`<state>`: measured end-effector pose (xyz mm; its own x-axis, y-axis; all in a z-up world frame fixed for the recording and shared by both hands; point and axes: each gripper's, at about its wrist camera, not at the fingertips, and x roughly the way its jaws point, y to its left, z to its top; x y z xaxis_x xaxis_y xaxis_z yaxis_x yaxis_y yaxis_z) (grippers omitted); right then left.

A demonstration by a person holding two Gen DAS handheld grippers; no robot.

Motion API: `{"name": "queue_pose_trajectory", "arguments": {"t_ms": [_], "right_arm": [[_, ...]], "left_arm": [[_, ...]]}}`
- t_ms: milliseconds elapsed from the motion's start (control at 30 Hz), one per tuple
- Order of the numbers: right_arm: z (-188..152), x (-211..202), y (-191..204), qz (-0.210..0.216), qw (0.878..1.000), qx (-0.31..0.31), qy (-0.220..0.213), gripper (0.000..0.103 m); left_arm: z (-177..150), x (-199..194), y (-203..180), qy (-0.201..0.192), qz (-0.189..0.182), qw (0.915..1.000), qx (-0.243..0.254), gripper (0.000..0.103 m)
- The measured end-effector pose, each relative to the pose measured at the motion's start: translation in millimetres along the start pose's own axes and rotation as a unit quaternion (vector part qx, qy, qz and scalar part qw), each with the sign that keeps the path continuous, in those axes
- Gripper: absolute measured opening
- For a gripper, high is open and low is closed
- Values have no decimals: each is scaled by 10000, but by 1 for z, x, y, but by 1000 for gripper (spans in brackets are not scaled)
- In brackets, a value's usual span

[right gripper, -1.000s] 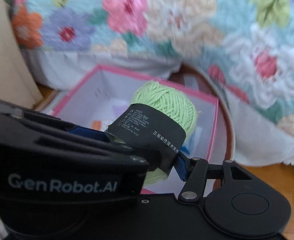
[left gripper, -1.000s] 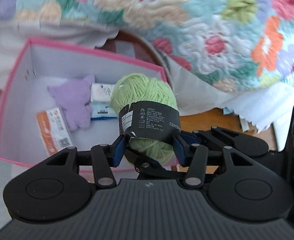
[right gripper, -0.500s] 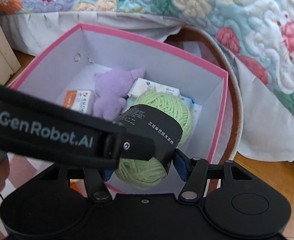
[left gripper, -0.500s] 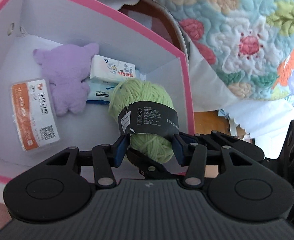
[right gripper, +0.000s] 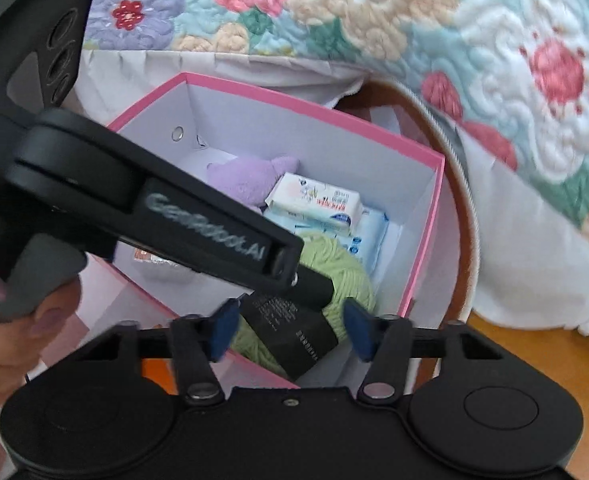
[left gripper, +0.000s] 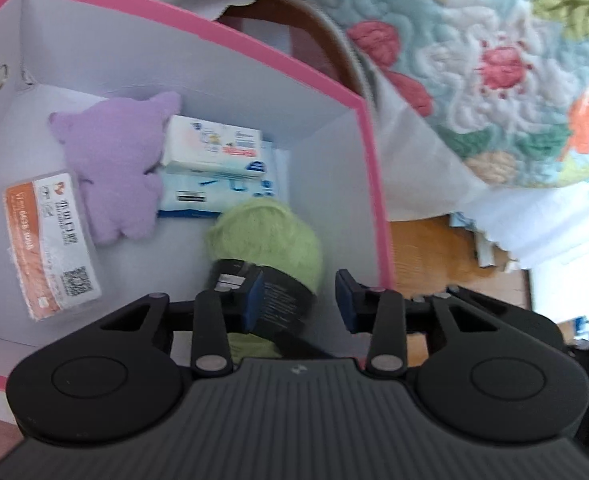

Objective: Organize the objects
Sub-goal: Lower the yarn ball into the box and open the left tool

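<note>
A green yarn ball point(left gripper: 270, 236) with a black paper band lies in the near right corner of the pink-rimmed white box point(left gripper: 368, 152). My left gripper point(left gripper: 298, 304) is open just above it, jaws apart, the ball free below. My right gripper point(right gripper: 290, 330) is open and empty above the same corner; the yarn ball point(right gripper: 346, 272) shows under it, partly hidden by the left gripper's body. In the box also lie a purple plush toy point(left gripper: 114, 168), white and blue tissue packs point(left gripper: 214, 148) and an orange-and-white packet point(left gripper: 50, 240).
A flowered quilt point(left gripper: 494, 60) with a white skirt hangs over the bed edge behind and right of the box. A round brown hoop-like rim point(right gripper: 460, 184) curves behind the box. Wooden floor point(left gripper: 426, 248) lies to the right. A hand point(right gripper: 26, 328) holds the left gripper's handle.
My left gripper opened and let go of the yarn ball, which dropped into the box's near right corner. Both grippers moved down over the box, and the right one drew back.
</note>
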<state>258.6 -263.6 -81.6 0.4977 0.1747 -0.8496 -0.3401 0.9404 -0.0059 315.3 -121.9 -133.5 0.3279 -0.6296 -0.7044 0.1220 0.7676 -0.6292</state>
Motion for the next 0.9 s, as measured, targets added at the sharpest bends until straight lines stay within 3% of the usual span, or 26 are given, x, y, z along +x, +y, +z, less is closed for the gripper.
{"name": "queue_pose_trajectory", "arguments": {"t_ms": [167,233,333,467,633,767,900], "right_arm": [[-7,-4,-3,39,9997,155,-169,42],[-9,-6,-5,83,9996,179,-184,42],[-12,-7,-5,176,9995,197,-181,41],[-14,-3,-8,208,9992,275,-207,41],[-16,-7,-10,286,9981,425,-348,42],[-21,-25,-3,520,9961,392,-595,42],[-28,-45,8,618,9945,386,-752,44]], "left_arm": [[-6,1,1,-119,698,9973,217,36],[-7,3,6,-45,633,9979,123,37],[-6,13,13,197,238,9992,-241,41],[-1,26,9,264,151,9990,-328,43],[0,11,0,172,279,9992,-242,40],[0,-21,-12,207,398,9990,-38,48],[-9,-60,-25,-27,666,9976,174,61]]}}
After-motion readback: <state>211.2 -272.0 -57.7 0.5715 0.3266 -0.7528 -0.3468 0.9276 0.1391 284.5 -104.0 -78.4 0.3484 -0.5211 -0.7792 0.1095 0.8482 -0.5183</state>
